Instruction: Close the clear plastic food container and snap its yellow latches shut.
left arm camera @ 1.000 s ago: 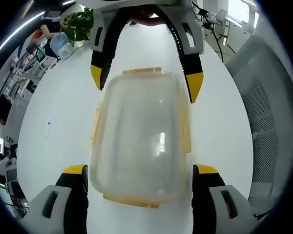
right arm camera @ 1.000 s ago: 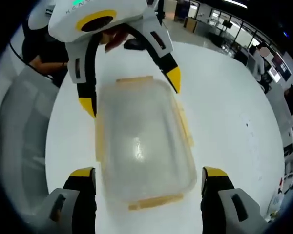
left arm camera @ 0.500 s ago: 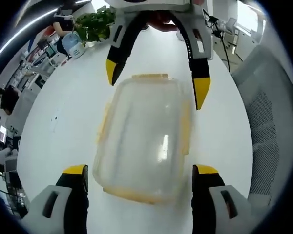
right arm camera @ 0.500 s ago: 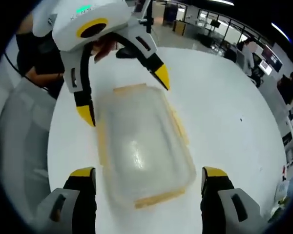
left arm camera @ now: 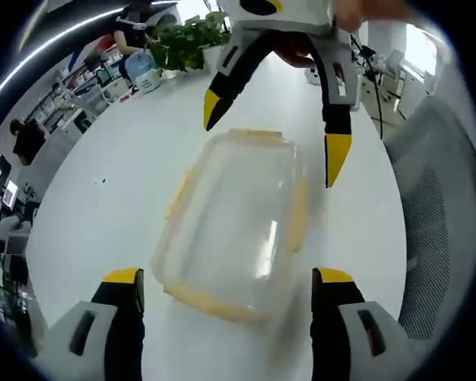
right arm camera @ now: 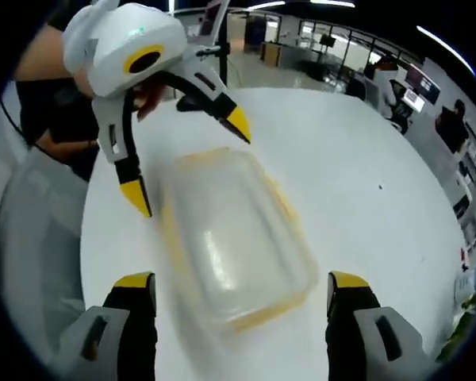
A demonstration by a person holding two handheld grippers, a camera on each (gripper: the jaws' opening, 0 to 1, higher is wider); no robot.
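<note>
Item: clear plastic food container [left arm camera: 234, 218] [right arm camera: 234, 234], rectangular with rounded corners, lid on, lying flat on the white tabletop [left arm camera: 103, 206] [right arm camera: 365, 198]. Yellow latches [left arm camera: 299, 208] [right arm camera: 284, 198] are running along its edges; whether they are snapped down cannot be told, as both views are blurring.

Left tongs [left arm camera: 226, 282]: jaws standing wide apart, the container's near end lying between the tips without touching them. In the right gripper view these same tongs [right arm camera: 186, 163] are reaching in from the far side, yellow tips spread either side of the container's far end.

Right tongs [right arm camera: 242, 284]: jaws likewise apart, holding nothing; in the left gripper view they [left arm camera: 271, 135] are hanging spread over the far end.

The left gripper view is also showing a potted plant [left arm camera: 186, 44] far left and a mesh chair [left arm camera: 436, 198] at right. The right gripper view is showing an office background with people [right arm camera: 452, 119] at far right.
</note>
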